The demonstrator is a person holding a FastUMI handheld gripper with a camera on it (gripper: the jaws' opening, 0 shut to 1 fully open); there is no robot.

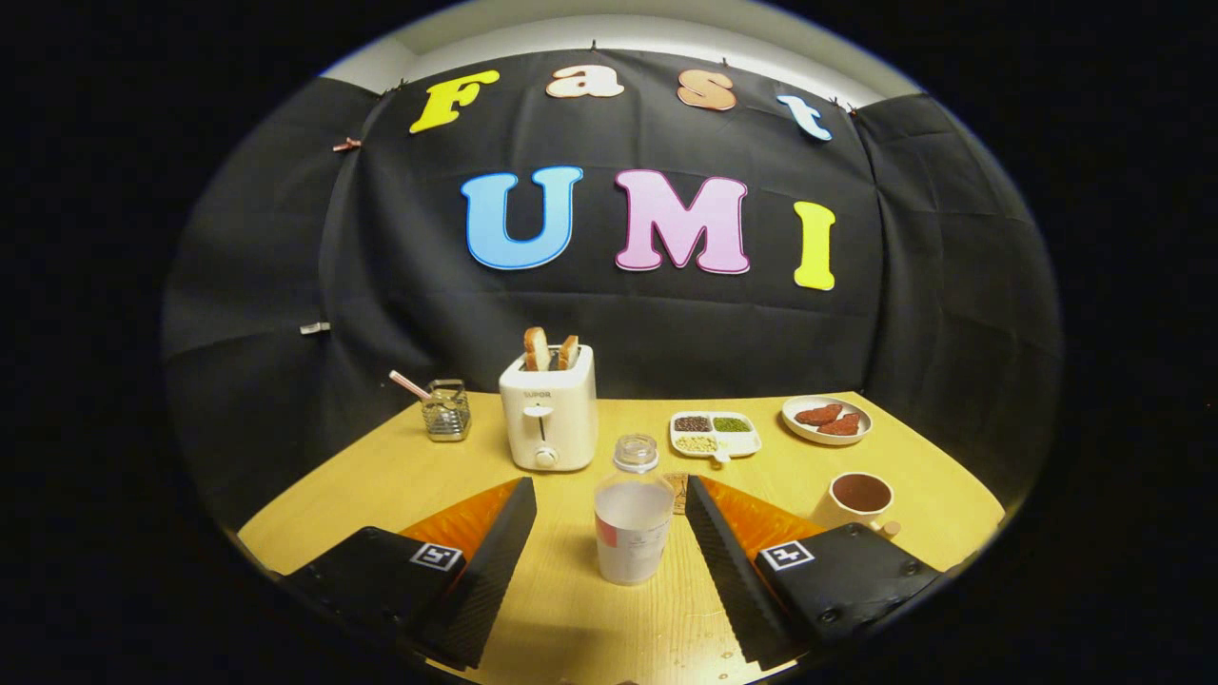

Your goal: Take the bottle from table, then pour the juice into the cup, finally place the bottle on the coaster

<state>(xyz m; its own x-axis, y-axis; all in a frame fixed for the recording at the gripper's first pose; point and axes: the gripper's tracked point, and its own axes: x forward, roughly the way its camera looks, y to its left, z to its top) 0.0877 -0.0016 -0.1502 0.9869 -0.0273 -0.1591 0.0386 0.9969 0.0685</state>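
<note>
Gripper (609, 533) jaws spread wide, touching nothing, with the clear plastic bottle (633, 518) of pale juice upright between them on the yellow wooden table (381, 476), a cream cup (859, 499) beyond the right finger, a white toaster (550, 409) further ahead.

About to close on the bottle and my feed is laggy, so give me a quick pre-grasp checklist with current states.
1. Claw open, fingers wide apart: ok.
2. Clear plastic bottle with white liquid between the fingers, upright: ok.
3. Fingers touching bottle: not yet, gaps on both sides.
4. Bottle's clear cap on: looks on; tightness cannot tell.
5. Cream cup with dark inside upright, beyond the right finger: ok.
6. Small brown coaster just behind bottle, mostly hidden: cannot tell if free.
</note>
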